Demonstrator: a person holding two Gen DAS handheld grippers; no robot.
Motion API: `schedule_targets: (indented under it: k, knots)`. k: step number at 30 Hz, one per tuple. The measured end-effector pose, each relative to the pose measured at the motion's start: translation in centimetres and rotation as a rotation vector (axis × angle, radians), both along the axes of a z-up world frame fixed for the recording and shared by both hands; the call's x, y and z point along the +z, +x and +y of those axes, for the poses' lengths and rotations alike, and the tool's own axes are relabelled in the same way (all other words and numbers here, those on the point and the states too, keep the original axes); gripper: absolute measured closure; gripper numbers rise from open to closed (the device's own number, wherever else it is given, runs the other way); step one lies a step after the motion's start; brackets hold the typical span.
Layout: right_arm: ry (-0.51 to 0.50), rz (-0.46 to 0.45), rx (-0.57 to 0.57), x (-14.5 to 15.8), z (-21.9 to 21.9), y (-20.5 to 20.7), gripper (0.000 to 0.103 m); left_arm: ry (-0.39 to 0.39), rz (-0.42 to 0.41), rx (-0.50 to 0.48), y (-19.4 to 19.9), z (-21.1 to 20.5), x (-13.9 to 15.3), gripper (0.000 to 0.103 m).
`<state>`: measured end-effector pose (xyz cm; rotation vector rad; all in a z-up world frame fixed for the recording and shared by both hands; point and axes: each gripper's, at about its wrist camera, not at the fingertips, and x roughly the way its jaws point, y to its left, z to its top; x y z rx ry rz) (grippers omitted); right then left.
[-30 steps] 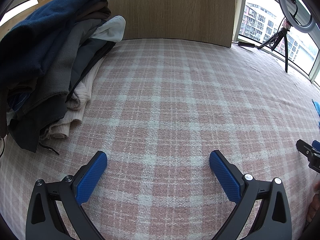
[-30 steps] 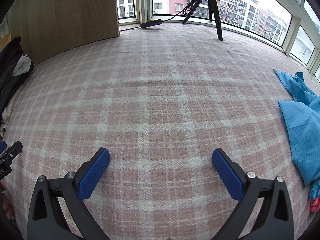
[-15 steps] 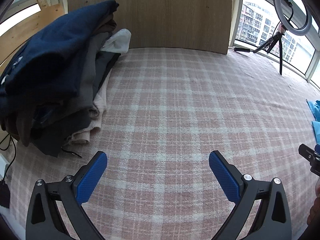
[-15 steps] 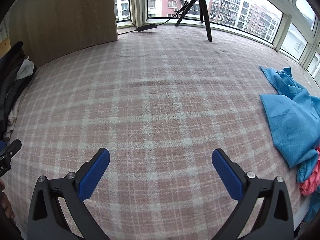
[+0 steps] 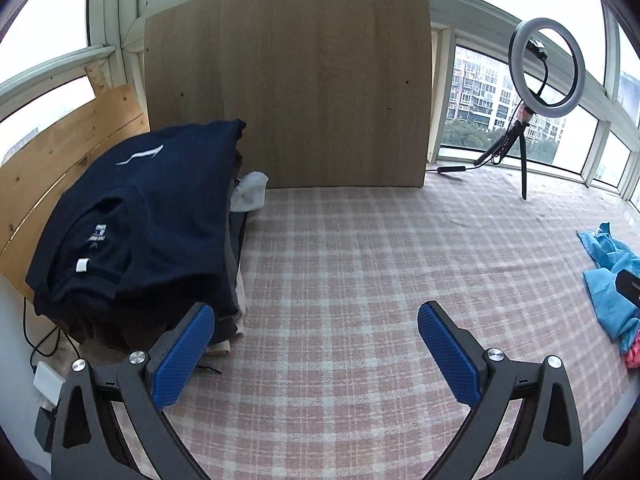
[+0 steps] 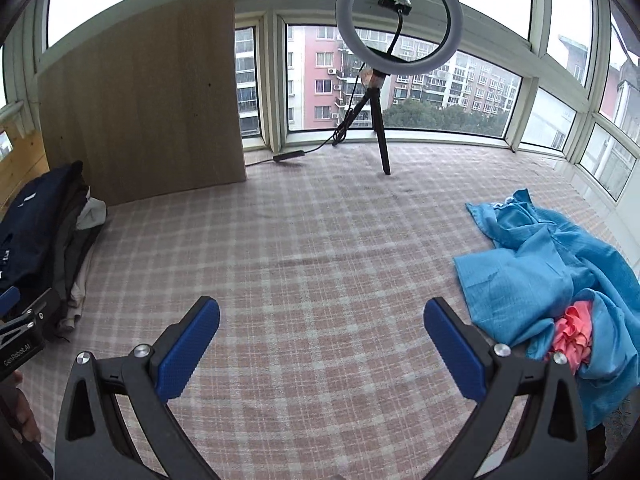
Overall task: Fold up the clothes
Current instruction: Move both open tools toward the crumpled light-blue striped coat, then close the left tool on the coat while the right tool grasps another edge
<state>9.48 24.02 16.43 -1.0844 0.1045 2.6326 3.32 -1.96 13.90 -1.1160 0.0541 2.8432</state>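
Left wrist view shows we have pulled back: our left tongs [image 5: 316, 344], spread wide and empty, now sit beside the folded stack [image 5: 136, 232]. Right tongs [image 6: 320, 348], equally wide, have the crumpled blue garment [image 6: 560, 280] to their right, unfolded.

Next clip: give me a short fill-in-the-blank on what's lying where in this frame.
1. The top garment on the folded stack is ____ in colour.
2. The crumpled blue garment lies to the ____ of the right gripper.
3. Both grippers' jaws, including the left gripper, are ____.

Missing words: navy; right; open
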Motion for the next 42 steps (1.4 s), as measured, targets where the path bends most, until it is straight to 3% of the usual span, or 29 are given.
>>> schedule_targets:
  k: [11,24,34,42]
  knots:
    - [0.024,0.078,-0.117,4.5,1.7,3.4,0.0,0.058,0.079,-0.126,0.5,2.5,4.6,0.001]
    - [0.047,0.092,-0.412,6.3,13.2,12.2,0.0,0.13,0.098,-0.303,1.6,10.7,6.3,0.001]
    - [0.034,0.081,-0.57,5.9,25.1,18.5,0.0,0.124,0.066,-0.417,3.1,21.1,5.7,0.001]
    - [-0.012,0.068,-0.556,4.1,36.9,18.9,0.0,0.123,0.008,-0.506,3.7,34.9,4.3,0.001]
